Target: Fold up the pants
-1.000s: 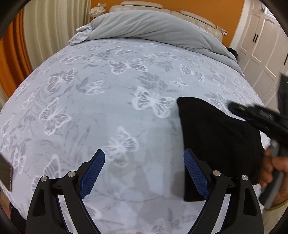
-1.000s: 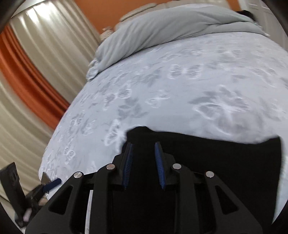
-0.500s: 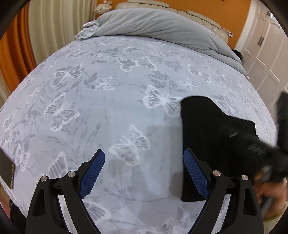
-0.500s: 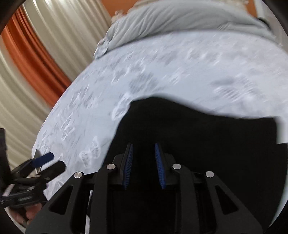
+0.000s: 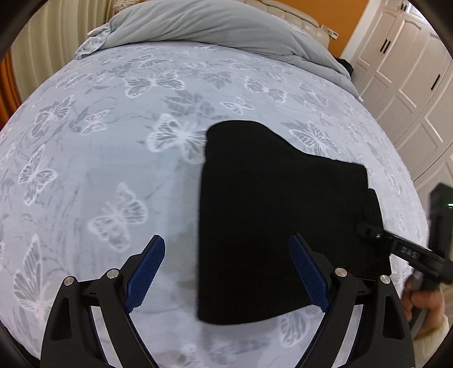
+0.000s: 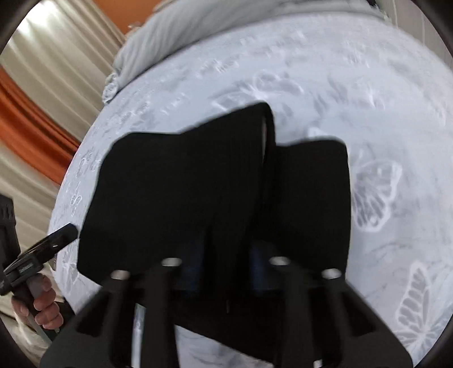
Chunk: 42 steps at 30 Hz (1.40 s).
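Lying on butterfly bedsheet point(image 5: 119, 158), black pants point(image 5: 271, 198); grey duvet point(image 5: 215, 25) behind.

I note one item: the black pants point(image 5: 271, 209), plain dark knit with faint ribbing, already folded into a compact, roughly rectangular bundle. They lie on the bed point(image 5: 119, 158), on its butterfly-print cover, toward my right side and near the front edge. In the right wrist view the pants point(image 6: 175, 181) show a raised fold standing up through the middle, with layered panels either side. Finer detail is lost to blur.
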Each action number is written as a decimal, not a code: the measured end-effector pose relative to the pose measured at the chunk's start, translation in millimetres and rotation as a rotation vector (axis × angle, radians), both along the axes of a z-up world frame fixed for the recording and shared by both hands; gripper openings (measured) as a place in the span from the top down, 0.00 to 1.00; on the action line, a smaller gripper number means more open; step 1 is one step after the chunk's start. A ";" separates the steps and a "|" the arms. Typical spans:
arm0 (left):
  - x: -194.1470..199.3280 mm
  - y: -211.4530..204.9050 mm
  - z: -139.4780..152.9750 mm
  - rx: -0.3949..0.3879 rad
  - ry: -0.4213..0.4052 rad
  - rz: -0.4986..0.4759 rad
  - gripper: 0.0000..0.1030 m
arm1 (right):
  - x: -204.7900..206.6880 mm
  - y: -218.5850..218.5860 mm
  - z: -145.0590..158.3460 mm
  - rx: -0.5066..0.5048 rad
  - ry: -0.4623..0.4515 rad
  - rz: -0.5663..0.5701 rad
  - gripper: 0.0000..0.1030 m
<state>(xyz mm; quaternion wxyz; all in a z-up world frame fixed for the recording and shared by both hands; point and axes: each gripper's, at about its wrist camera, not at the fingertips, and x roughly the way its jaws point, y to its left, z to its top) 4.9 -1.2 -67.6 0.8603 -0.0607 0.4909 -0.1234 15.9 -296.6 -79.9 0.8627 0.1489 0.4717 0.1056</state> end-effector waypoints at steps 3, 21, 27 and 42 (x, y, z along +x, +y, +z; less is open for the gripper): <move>-2.3 -10.4 2.4 -0.011 -0.018 0.002 0.16 | -25.1 7.8 34.9 -0.020 -0.103 0.028 0.84; 29.0 -1.8 -61.8 -0.249 0.225 0.047 0.10 | -2.4 -52.3 -41.7 0.082 0.144 -0.130 0.12; 22.2 -1.1 -34.1 -0.276 0.127 -0.031 0.64 | -1.9 -30.7 -8.9 0.147 -0.003 -0.084 0.62; -52.2 54.3 14.6 0.135 -0.158 0.039 0.27 | -41.5 18.4 29.7 -0.055 -0.166 -0.093 0.37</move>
